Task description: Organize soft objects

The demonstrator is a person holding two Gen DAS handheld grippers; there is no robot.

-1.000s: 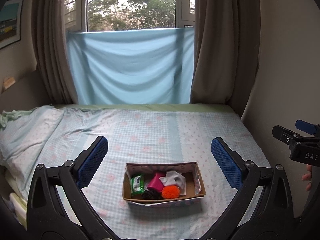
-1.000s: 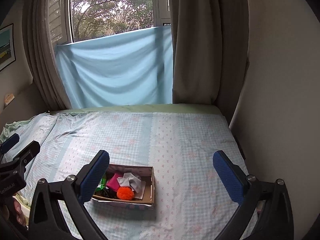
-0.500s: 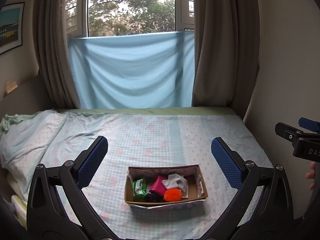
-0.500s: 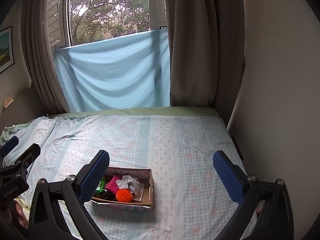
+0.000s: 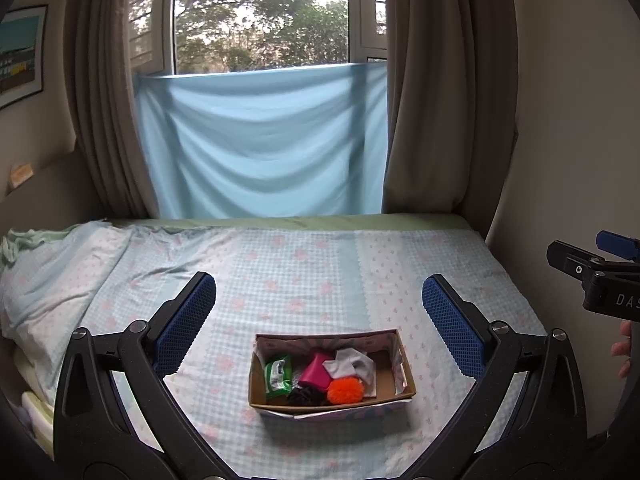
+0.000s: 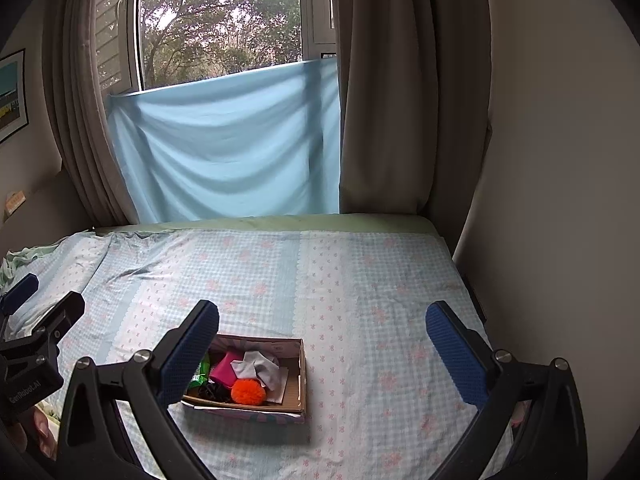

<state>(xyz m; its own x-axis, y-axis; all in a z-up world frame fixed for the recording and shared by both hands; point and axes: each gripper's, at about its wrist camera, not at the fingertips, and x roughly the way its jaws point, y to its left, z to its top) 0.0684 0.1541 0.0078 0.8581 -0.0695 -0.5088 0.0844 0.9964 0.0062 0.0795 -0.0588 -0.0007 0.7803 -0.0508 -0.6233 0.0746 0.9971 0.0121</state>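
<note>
A cardboard box (image 5: pixel 404 374) sits on the bed near the front edge; it also shows in the right wrist view (image 6: pixel 303 376). Inside lie an orange fuzzy ball (image 5: pixel 345 390), a white-grey cloth (image 5: pixel 352 364), a pink item (image 5: pixel 315 372), a green packet (image 5: pixel 277 376) and a black fuzzy item (image 5: pixel 304 396). My left gripper (image 5: pixel 318 324) is open and empty, held above and behind the box. My right gripper (image 6: pixel 322 344) is open and empty, the box near its left finger (image 6: pixel 188 354). Each gripper shows at the edge of the other's view.
The bed (image 5: pixel 320 264) has a checked blue-and-pink sheet, rumpled at the left (image 5: pixel 48 280). A wall (image 5: pixel 580 140) borders the bed's right side. Behind it hang brown curtains (image 5: pixel 424 120) and a light blue cloth (image 5: pixel 264 144) across the window.
Both grippers have lifted and tilted up slightly, so the box sits lower in both views. Nothing was grasped or released.
</note>
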